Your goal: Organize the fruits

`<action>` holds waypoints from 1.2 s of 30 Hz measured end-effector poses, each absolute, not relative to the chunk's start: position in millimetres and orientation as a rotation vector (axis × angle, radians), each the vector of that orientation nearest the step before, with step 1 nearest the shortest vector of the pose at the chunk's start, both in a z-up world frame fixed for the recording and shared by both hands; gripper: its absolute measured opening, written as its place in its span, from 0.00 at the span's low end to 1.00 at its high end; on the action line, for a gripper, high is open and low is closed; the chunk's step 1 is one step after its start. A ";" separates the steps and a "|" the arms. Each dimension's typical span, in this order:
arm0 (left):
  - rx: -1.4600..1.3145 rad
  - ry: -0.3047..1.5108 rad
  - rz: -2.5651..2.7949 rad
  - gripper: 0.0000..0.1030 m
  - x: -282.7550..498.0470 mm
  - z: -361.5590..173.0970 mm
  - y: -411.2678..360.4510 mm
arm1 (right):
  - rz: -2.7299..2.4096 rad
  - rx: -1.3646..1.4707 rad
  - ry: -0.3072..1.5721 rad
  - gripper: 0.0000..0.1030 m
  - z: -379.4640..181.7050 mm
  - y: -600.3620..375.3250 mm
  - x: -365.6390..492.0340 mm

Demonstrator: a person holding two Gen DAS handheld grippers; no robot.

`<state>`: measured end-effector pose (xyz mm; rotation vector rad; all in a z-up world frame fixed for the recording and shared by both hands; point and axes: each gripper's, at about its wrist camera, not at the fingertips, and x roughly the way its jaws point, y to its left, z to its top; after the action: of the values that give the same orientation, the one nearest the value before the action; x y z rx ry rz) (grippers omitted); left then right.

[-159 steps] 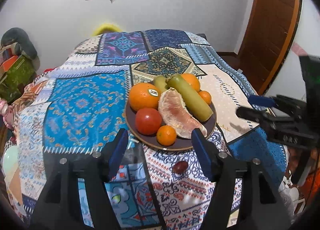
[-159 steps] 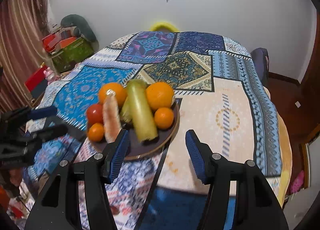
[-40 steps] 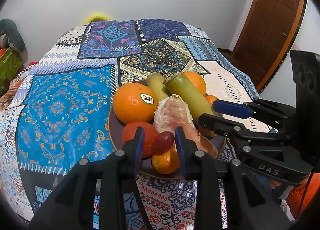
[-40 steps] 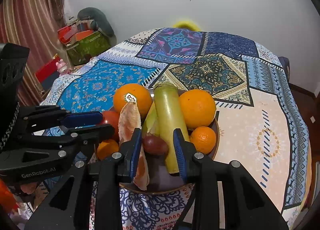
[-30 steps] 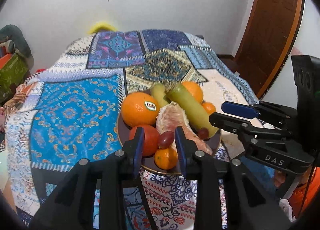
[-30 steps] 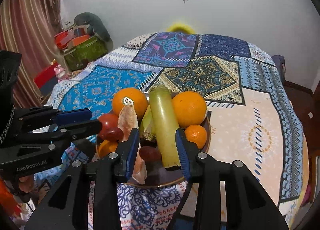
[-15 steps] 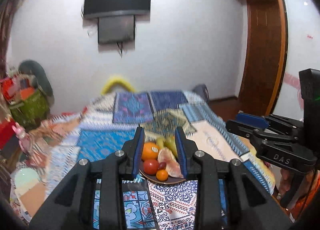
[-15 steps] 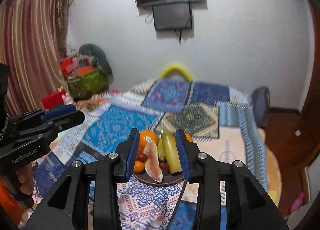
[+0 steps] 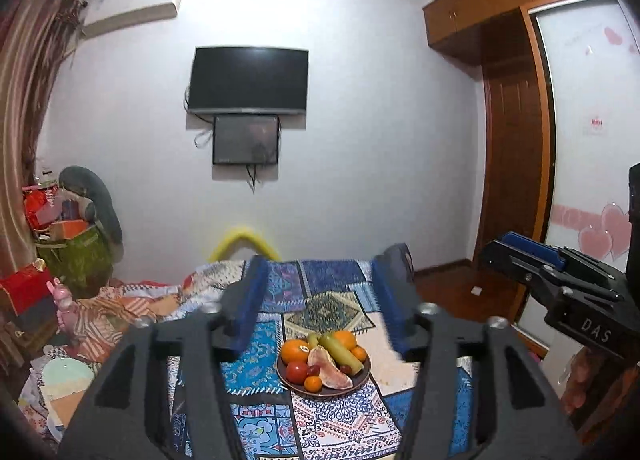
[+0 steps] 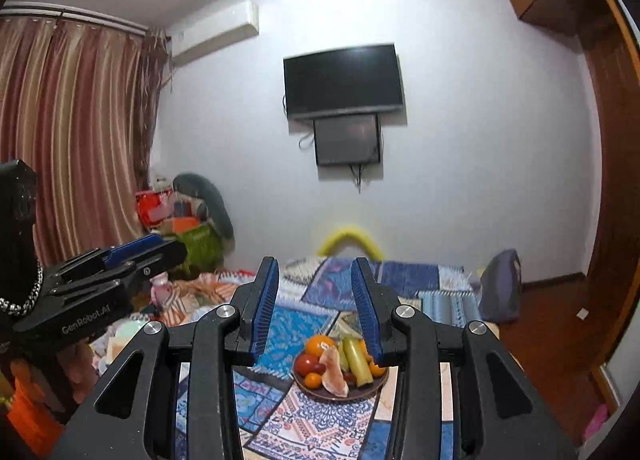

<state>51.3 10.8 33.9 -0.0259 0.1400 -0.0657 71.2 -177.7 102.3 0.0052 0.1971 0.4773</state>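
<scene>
Grippers: our left (image 9: 322, 306) and right (image 10: 315, 306) just opened, empty.
Plate (image 9: 292, 380): lower centre, fruit aboard; we judge organizing finished.

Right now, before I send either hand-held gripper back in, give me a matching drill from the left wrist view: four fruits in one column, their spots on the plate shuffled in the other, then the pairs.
Fruits:
1. stickered orange
2. tomato
3. peeled pomelo wedge
4. long green fruit

Spots on the plate:
A. centre, reaching toward the front rim
B. slanting across the right half
C. back left
D. left, just in front of the orange

Pairs: 1-C, 2-D, 3-A, 4-B.
</scene>
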 end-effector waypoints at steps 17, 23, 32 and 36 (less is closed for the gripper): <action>-0.011 0.086 -0.014 0.99 21.1 37.3 6.4 | 0.358 -0.011 0.117 0.95 102.6 -172.9 45.9; -0.008 0.086 -0.001 1.00 20.1 33.7 6.3 | 0.330 -0.005 0.102 1.00 102.2 -176.6 42.2; -0.003 0.088 0.002 1.00 24.7 30.1 5.0 | 0.312 -0.021 0.106 1.00 98.1 -175.6 38.7; -0.002 0.089 0.001 1.00 24.6 28.5 4.4 | 0.313 -0.016 0.110 1.00 97.8 -175.7 38.1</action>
<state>24.6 4.4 28.5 -0.0023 0.0893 0.0009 38.1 -175.7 97.8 -0.0164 0.1097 0.3133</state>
